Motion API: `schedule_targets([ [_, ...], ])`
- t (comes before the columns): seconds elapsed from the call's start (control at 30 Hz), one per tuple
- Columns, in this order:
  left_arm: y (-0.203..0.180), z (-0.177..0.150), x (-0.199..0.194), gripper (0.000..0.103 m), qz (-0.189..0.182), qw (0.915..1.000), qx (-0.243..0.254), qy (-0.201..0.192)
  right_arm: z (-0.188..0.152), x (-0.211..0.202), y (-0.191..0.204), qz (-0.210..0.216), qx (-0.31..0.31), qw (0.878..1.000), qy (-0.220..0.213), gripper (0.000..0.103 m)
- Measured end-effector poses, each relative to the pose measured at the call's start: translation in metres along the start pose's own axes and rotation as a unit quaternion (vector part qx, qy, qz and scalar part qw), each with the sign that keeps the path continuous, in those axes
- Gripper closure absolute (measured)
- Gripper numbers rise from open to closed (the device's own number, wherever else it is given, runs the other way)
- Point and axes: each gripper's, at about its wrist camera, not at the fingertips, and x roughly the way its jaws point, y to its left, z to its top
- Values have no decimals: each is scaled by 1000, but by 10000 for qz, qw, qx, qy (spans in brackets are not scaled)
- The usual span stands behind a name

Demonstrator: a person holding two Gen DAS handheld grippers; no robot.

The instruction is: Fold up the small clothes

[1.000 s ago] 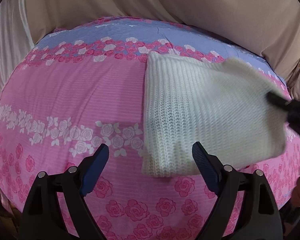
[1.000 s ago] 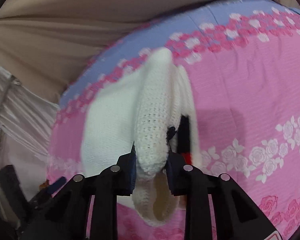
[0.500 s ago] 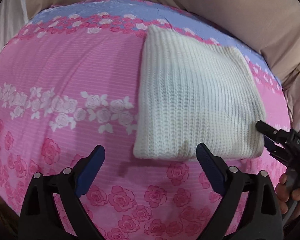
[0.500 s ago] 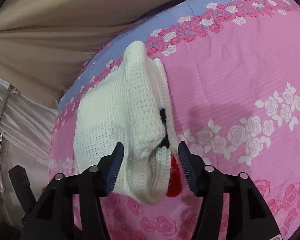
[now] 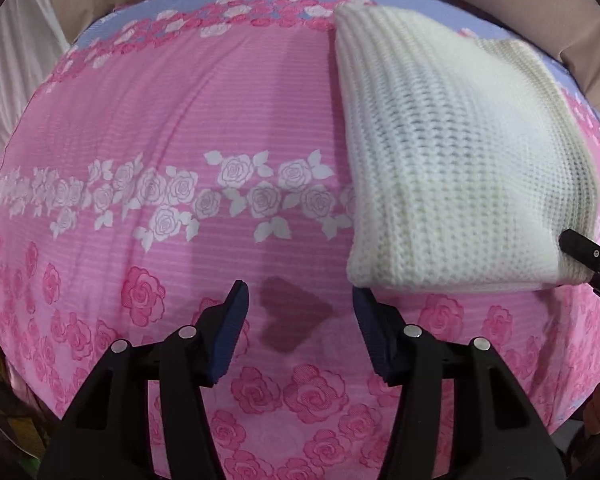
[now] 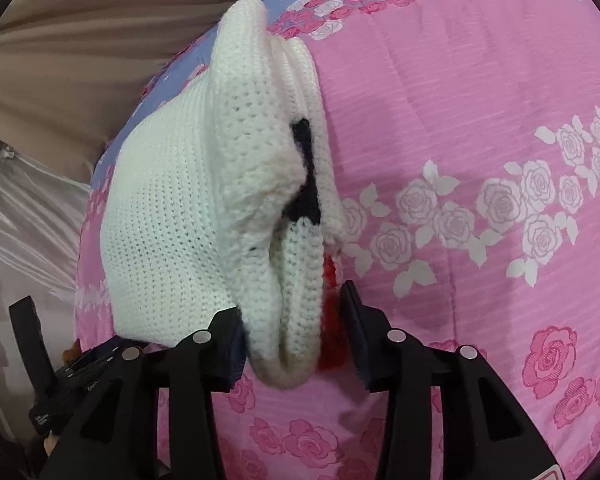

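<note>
Chunky rib-knit sweater [image 5: 452, 152] (folded rect.)

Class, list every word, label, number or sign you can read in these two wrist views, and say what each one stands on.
No text can be read for certain.
Left gripper, at the lower left of the right wrist view: small pale print on its black body, too small and blurred to read.
White knitted garment: black and red knitted patches, no letters visible.
Pink bedsheet: rose pattern only, no writing.
</note>
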Motion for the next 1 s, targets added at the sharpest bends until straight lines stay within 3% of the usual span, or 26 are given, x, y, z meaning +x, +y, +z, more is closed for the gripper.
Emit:
schedule_targets([
  [0.2,-15,-1,-17,44,19,9997,129,-230,-10,-46,21,-263,-473,9971,-539,56],
  [0.33,-19,5,-10,44,146,9995,176,-206,-11,-42,25,-281,-503,9969,-531,57],
  [0.4,-14,7,-3,42,236,9995,120,-157,-11,-42,30,-193,-533,9971,-515,67],
  [0.47,-7,9,8,42,321,9995,28,-53,-13,-40,33,-366,-708,9954,-525,68],
  [0.57,-1,9,15,42,359,9993,-66,21,-15,-11,28,-1018,-972,9897,-250,69],
  [0.7,-6,7,4,42,391,9992,-20,-19,-18,-11,17,-778,-600,9950,-174,69],
  [0.87,-20,0,-31,40,384,9985,-48,-374,-26,-52,25,-978,-758,9905,-604,65],
  [0.93,-28,-5,-50,28,344,9968,-50,-726,-31,-72,28,-1153,-777,9866,-859,60],
  [1.0,-41,-12,-69,17,403,9930,-26,-1109,-38,-93,29,-1384,-695,9805,-1206,48],
])
